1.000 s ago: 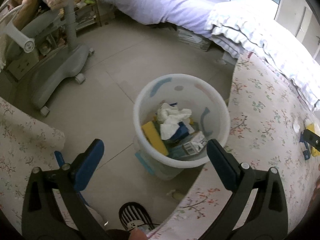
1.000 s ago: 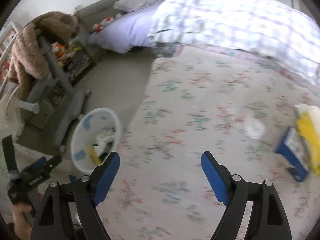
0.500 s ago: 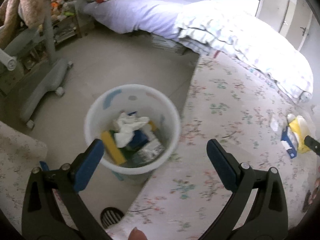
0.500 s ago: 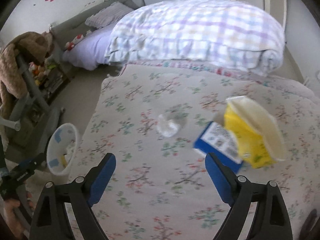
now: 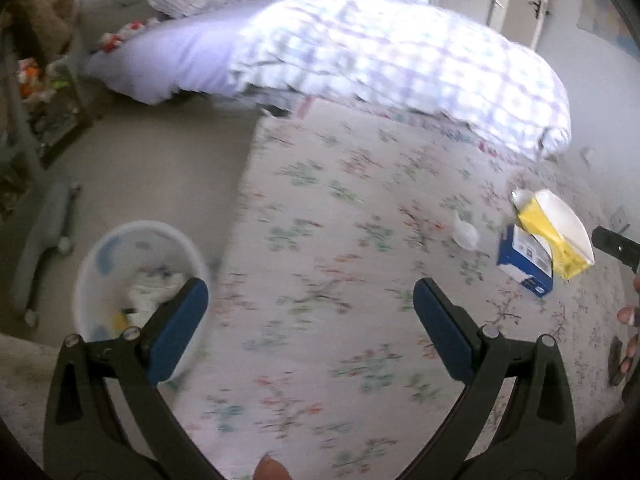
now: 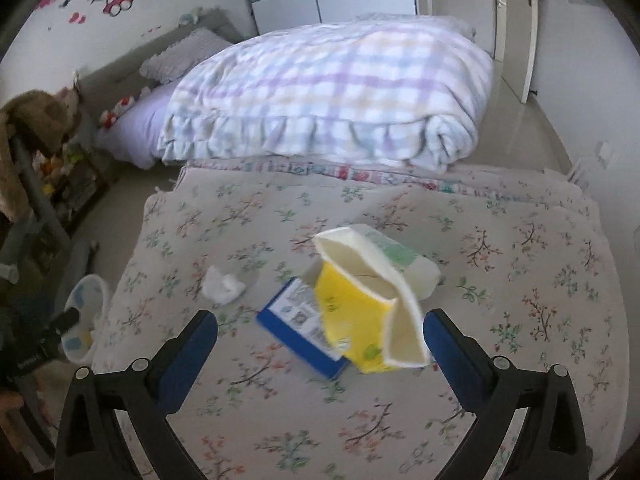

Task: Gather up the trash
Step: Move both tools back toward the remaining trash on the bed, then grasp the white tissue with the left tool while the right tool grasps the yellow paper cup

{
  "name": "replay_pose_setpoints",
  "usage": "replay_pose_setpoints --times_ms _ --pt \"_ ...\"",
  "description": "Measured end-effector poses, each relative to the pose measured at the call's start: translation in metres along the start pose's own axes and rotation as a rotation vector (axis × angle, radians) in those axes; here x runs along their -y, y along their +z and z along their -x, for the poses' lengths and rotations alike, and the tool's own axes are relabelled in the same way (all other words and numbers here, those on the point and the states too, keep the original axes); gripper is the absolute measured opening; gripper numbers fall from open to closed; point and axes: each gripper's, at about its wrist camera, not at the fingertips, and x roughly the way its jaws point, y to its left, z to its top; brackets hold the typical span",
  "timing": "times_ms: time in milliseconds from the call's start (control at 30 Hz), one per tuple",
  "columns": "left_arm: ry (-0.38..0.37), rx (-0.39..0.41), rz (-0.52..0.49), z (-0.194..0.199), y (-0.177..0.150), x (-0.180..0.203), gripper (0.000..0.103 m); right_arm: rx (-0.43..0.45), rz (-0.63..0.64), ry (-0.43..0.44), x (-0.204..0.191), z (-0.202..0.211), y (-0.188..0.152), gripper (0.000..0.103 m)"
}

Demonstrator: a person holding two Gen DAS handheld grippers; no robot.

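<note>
Blue box (image 6: 301, 330) label print blurred, unreadable; yellow carton (image 6: 362, 320) likewise.

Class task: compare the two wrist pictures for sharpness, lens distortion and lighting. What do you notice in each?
Left wrist view: motion blur smears the bin and floral bedspread; the fisheye bends the bed edge. Right wrist view: sharper, though the yellow packet is slightly soft; daylight washes out the checked duvet; dark vignette rings both frames.
</note>
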Motion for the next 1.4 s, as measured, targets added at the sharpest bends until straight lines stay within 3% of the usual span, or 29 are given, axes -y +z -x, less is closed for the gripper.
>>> replay_pose_setpoints --times_ms 200,433,633,800,833,900,967,1067,1267,1400 --pt "-0.040 -0.030 -0.043 -0.021 0.010 0.038 0.102 -0.072 -0.048 0.006 0.028 -0.017 0.008 0.103" --pt "-0.109 -0.065 -0.010 -0.048 0.019 0.068 0.102 -0.162 -0.081 -0.005 0.039 -0.042 0.006 0.103" --pt "-0.167 -0.056 0.032 -0.067 0.027 0.090 0.101 -0.190 -0.145 0.036 0.044 -0.051 0.002 0.099" --pt "-0.209 -0.049 0.026 -0.080 0.029 0.108 0.089 -0.201 -0.166 0.031 0.047 -0.054 0.001 0.090" --pt "-0.215 -0.048 0.024 -0.081 0.029 0.111 0.083 -0.205 -0.171 0.034 0.049 -0.054 0.000 0.079" --pt "-0.230 -0.051 0.022 -0.085 0.030 0.115 0.073 -0.222 -0.184 0.048 0.051 -0.058 -0.002 0.070" --pt "-0.241 -0.057 0.025 -0.089 0.029 0.117 0.058 -0.239 -0.205 0.067 0.055 -0.061 -0.003 0.052" --pt "-0.256 -0.079 0.038 -0.097 0.027 0.116 0.042 -0.251 -0.228 0.083 0.058 -0.062 -0.004 0.037" --pt "-0.274 -0.092 0.022 -0.101 0.024 0.116 0.014 -0.224 -0.240 0.080 0.058 -0.054 -0.002 0.029" --pt "-0.272 -0.077 -0.002 -0.094 0.025 0.116 0.009 -0.185 -0.238 0.084 0.053 -0.044 0.002 0.029"
